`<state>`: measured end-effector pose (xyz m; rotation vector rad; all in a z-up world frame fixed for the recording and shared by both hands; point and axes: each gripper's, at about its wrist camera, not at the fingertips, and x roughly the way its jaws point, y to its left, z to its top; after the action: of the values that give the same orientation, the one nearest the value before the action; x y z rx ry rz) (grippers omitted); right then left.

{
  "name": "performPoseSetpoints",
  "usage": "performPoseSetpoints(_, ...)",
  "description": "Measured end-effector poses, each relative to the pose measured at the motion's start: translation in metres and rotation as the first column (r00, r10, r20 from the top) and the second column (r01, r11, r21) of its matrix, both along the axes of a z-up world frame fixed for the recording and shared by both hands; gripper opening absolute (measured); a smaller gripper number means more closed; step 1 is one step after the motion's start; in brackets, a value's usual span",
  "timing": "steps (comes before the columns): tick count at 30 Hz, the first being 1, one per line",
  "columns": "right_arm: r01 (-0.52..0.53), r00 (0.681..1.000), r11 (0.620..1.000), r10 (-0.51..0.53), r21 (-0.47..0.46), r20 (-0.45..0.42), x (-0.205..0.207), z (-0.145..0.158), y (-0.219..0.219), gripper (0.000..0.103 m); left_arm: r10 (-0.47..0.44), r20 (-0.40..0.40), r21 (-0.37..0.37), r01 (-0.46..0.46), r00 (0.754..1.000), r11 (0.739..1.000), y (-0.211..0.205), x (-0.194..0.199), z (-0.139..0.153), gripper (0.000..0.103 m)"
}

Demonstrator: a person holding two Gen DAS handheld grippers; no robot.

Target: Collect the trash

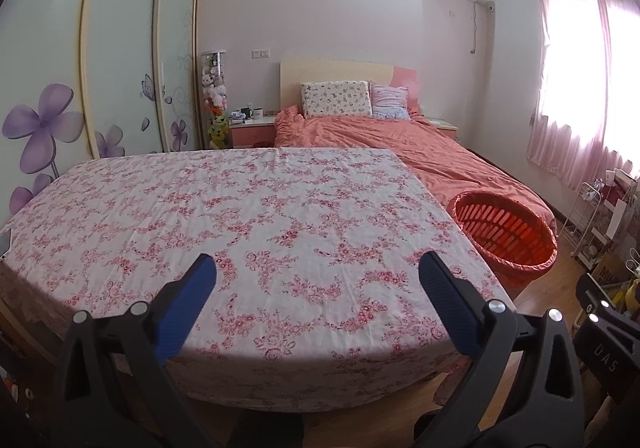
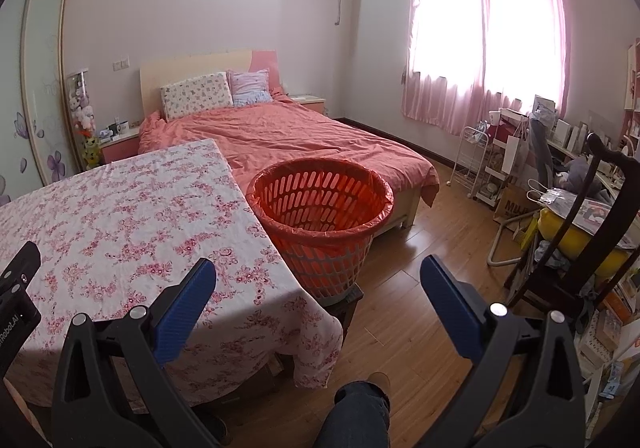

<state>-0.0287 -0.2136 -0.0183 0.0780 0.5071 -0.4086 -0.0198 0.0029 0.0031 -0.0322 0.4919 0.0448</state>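
Observation:
An orange slatted basket lined with an orange bag stands on a low stool beside the table's right edge; it also shows in the left wrist view. My left gripper is open and empty, held over the near part of the table with the pink floral cloth. My right gripper is open and empty, near the table's right corner, just in front of the basket. No trash shows on the cloth in either view.
A bed with an orange cover lies behind the table. A wardrobe with flower doors stands at left. A dark chair and cluttered racks fill the right side. The person's leg is below on the wood floor.

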Motion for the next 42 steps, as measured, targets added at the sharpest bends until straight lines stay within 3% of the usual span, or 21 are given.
performPoseSetpoints(21,0.021,1.000,1.000,-0.021,0.009,0.012,0.001,0.005,-0.008,0.101,-0.035,-0.003,0.021,0.035,0.999,0.999,-0.016,0.003,0.001,0.099)
performPoseSetpoints(42,0.004,1.000,1.000,-0.005,0.015,0.011,0.004,0.006,-0.008,0.101,-0.008,-0.008,0.031,0.009,1.000,0.999,-0.015,0.006,0.001,0.099)
